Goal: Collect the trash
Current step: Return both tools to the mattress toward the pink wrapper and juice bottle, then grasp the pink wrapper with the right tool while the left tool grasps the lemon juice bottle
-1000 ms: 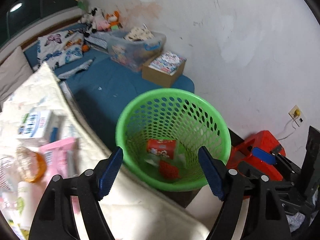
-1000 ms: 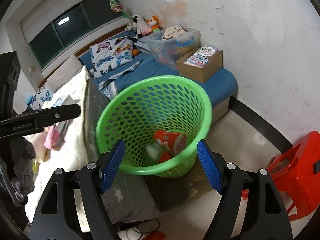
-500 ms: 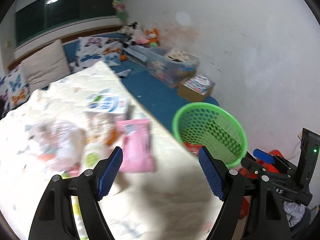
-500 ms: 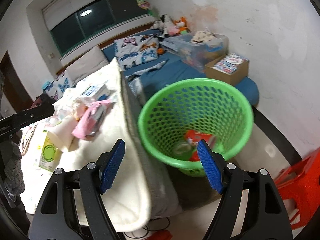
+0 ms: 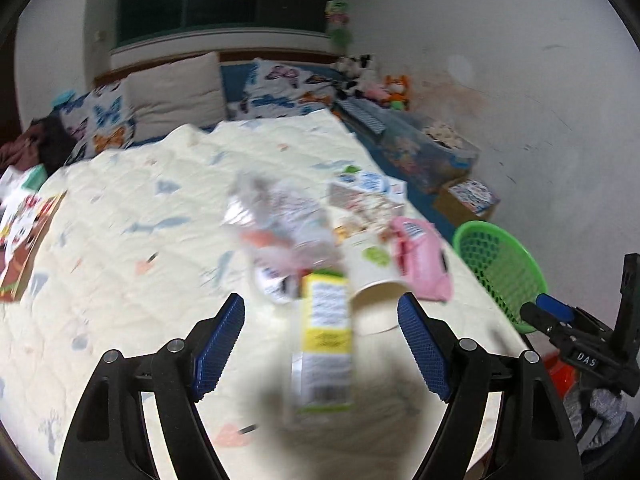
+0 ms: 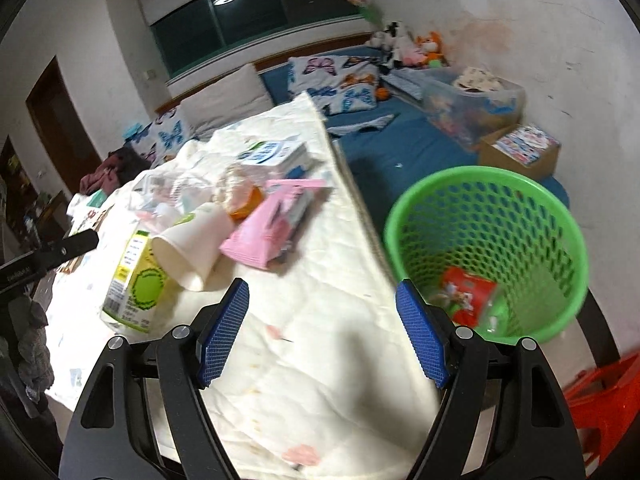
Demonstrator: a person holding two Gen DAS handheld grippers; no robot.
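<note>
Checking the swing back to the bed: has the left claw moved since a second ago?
Yes. The left claw, open and empty, has swung from over the green basket to over the litter on the quilt; the basket now sits at right.

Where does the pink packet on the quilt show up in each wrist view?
Left wrist: the pink packet lies right of centre, beside the paper cup, above the right fingertip.
Right wrist: the pink packet lies upper left of centre, right of the paper cup.
Shared landmark: the green basket, to the packet's right in both.
</note>
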